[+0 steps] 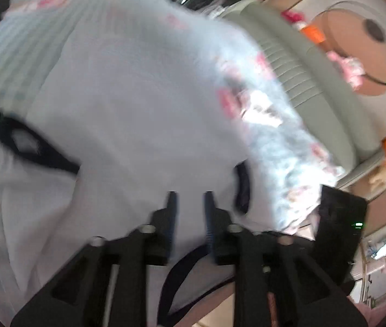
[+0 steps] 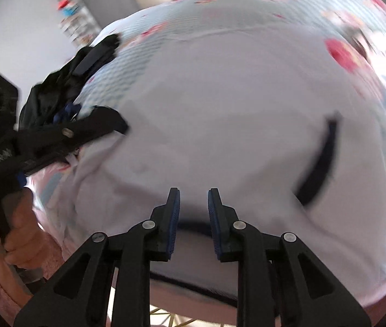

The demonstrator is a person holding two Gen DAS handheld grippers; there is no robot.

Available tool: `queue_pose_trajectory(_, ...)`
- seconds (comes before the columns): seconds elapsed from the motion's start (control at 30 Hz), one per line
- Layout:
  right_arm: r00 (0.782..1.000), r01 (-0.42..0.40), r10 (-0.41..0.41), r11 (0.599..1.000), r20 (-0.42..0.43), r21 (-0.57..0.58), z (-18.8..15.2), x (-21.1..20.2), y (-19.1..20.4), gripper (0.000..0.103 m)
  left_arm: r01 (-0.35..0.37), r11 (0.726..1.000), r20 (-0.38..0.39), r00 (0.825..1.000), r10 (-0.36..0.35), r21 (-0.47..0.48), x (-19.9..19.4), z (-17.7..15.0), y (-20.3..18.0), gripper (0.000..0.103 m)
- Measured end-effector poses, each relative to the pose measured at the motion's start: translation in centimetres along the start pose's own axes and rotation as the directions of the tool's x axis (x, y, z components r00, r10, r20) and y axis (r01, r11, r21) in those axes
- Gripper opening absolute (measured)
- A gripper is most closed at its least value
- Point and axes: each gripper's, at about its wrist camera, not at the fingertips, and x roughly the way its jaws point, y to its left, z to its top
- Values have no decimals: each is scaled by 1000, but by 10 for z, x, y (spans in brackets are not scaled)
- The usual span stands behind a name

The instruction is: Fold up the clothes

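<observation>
Left wrist view: my left gripper (image 1: pixel 188 194) hovers with jaws parted and nothing between them, above a white garment with dark trim (image 1: pixel 127 114) spread on the patterned bedsheet (image 1: pixel 282 147). Right wrist view: my right gripper (image 2: pixel 193 190), jaws likewise apart and empty, hangs over the same garment; dark clothes (image 2: pixel 65 87) lie heaped at left.

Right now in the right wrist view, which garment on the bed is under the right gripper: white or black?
The white shirt with dark trim, spread flat under the right gripper. The black garment lies bunched at the bed's left edge.
</observation>
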Motion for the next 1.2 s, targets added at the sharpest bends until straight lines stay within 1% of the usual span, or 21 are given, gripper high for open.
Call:
queue_pose_trajectory(0.03,1000,-6,6,1000,-5,11,-3,-2,-4,21,-14,1000,76,997,14,-8,-18,-6,5,28)
queue_pose_trajectory(0.07,1000,-23,23,1000,-2,6,-5,-4,-5,21,-21,999,156,987,26,-32,-40,-12,13,30)
queue_pose_trajectory(0.1,999,-44,45,999,5,-4,-7,-8,-4,23,-35,997,224,973,51,-73,-62,-22,24,36)
queue_pose_trajectory(0.13,997,-75,75,997,18,-21,-6,-11,-1,30,-47,992,286,955,78,-114,-83,-31,36,40)
queue_pose_trajectory(0.17,995,-99,100,994,29,-35,-4,-13,4,39,-67,987,316,942,112,-149,-96,-36,48,42)
queue_pose_trajectory(0.2,991,-128,130,991,38,-50,0,-13,11,43,-85,979,342,929,145,-184,-108,-42,61,42)
queue_pose_trajectory(0.23,985,-167,170,983,40,-70,6,-10,21,45,-105,971,340,924,176,-215,-114,-46,75,41)
queue_pose_trajectory(0.3,973,-225,228,969,20,-102,18,2,41,45,-171,950,294,923,247,-262,-112,-48,94,39)
queue_pose_trajectory(0.33,970,-239,241,965,3,-108,23,12,51,45,-198,943,290,916,275,-269,-110,-50,98,36)
queue_pose_trajectory(0.37,968,-249,249,962,-16,-110,28,24,60,45,-198,942,294,915,276,-271,-108,-51,101,36)
queue_pose_trajectory(0.47,963,-266,260,958,-67,-108,43,60,87,45,-182,943,284,922,262,-277,-94,-49,100,36)
queue_pose_trajectory(0.53,968,-246,240,965,-80,-87,54,81,98,46,-216,944,266,922,281,-247,-88,-47,97,36)
queue_pose_trajectory(0.63,960,-273,270,962,-77,-28,69,100,104,48,-229,948,255,925,283,-221,-86,-47,94,36)
queue_pose_trajectory(0.7,945,-313,314,950,-97,26,77,112,104,24,-219,948,255,927,276,-232,-89,-51,98,36)
queue_pose_trajectory(0.73,948,-305,306,952,-92,21,78,111,105,10,-213,946,258,926,275,-243,-92,-54,103,36)
queue_pose_trajectory(0.8,960,-275,274,961,-56,-11,78,97,108,6,-186,948,270,928,256,-258,-97,-55,108,36)
queue_pose_trajectory(0.97,968,-238,239,971,78,-26,74,40,99,5,-132,957,293,933,207,-258,-102,-54,110,37)
queue_pose_trajectory(1.03,977,-187,188,982,102,-18,75,29,88,5,-136,962,284,937,202,-235,-96,-54,105,37)
queue_pose_trajectory(1.1,989,-132,132,991,59,-15,75,36,77,7,-148,970,267,943,198,-195,-87,-53,95,37)
queue_pose_trajectory(1.13,995,-98,98,995,3,-4,72,48,70,9,-153,974,258,947,194,-170,-81,-54,88,37)
queue_pose_trajectory(1.2,994,-57,57,998,-96,0,63,70,59,21,-166,978,248,949,192,-123,-73,-54,75,37)
